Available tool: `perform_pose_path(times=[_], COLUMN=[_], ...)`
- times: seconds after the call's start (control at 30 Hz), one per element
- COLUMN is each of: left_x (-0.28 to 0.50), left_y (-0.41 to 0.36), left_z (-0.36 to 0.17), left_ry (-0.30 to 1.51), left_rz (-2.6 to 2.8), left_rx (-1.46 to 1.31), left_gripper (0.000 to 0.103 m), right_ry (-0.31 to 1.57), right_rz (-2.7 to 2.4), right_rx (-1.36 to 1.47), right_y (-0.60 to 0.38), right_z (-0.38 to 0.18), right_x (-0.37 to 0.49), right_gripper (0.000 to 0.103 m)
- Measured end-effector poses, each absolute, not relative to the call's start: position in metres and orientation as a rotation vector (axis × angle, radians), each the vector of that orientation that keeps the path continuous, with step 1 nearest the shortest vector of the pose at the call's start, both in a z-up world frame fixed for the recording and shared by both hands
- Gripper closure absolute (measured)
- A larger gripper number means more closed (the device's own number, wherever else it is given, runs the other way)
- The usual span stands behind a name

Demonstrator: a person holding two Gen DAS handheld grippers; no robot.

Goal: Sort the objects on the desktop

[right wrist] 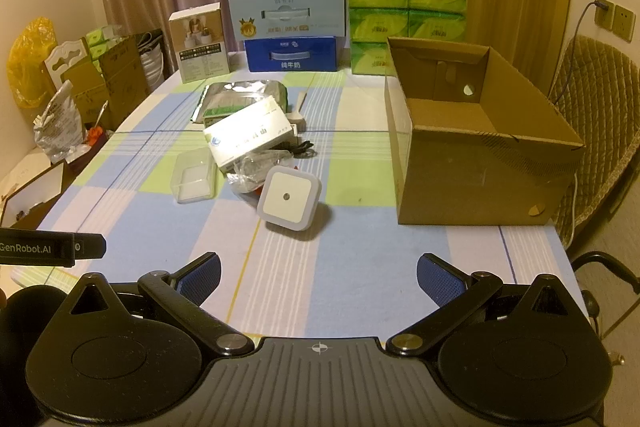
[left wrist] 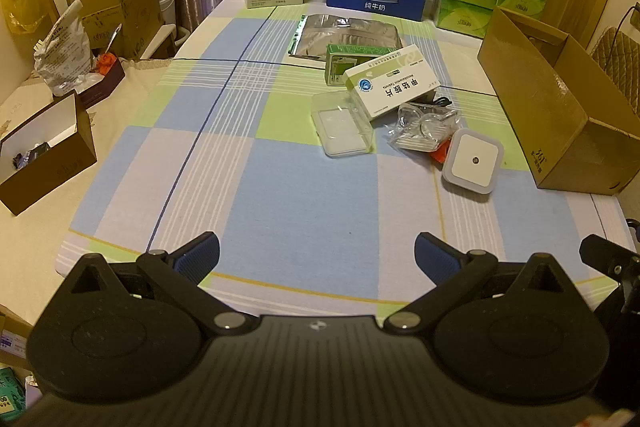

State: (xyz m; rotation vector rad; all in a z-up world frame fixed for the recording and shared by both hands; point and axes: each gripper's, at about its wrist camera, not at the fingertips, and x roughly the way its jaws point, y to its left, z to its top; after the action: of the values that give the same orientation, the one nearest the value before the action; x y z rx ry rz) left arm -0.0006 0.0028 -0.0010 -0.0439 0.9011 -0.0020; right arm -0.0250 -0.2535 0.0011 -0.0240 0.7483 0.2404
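Since nothing is held between the blue pads of either tool, the sorting is judged to be at its very start, with the first pick not yet made. The left tool [left wrist: 317, 253] is seen spread wide over the near edge of the checked tabletop [left wrist: 248, 163], and the right tool [right wrist: 319, 275] is likewise spread wide and empty, just to its right.

The objects to be sorted are gathered in a loose heap at the middle of the tabletop, right of centre in the left view. Nearest lies a square white night light [right wrist: 289, 197], tilted against a crumpled clear plastic bag [left wrist: 424, 129]. To the left of these a clear plastic case [left wrist: 344, 127] is found, and behind it a white and green medicine box [left wrist: 394, 85] rests propped on a green box [left wrist: 340, 61]. Farther back a silver foil pouch [left wrist: 346, 35] lies flat. A black cable [right wrist: 300, 147] is partly hidden under the heap.

An open cardboard box [right wrist: 480, 155] stands to the right, well apart from the heap, and is taken to be the likely destination, though this cannot be confirmed. The night light is judged the easiest first pick for the right tool: a forward reach is called for, with the pads brought to its opposite sides before closing.
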Motion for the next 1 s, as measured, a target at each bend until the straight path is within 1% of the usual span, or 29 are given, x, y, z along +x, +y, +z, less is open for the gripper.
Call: perform_pose_path(times=[1.0], left_x=[0.0001], left_y=[0.0039], left_z=[-0.0015], left_ry=[0.901], left_rz=[-0.001], left_rx=[-0.062], left_gripper=[0.001], right_ry=[0.769], right_rz=[0.256], right_rx=[-0.025], right_y=[-0.2476], right_z=[0.0011], right_x=[-0.0223], right_gripper=[0.002])
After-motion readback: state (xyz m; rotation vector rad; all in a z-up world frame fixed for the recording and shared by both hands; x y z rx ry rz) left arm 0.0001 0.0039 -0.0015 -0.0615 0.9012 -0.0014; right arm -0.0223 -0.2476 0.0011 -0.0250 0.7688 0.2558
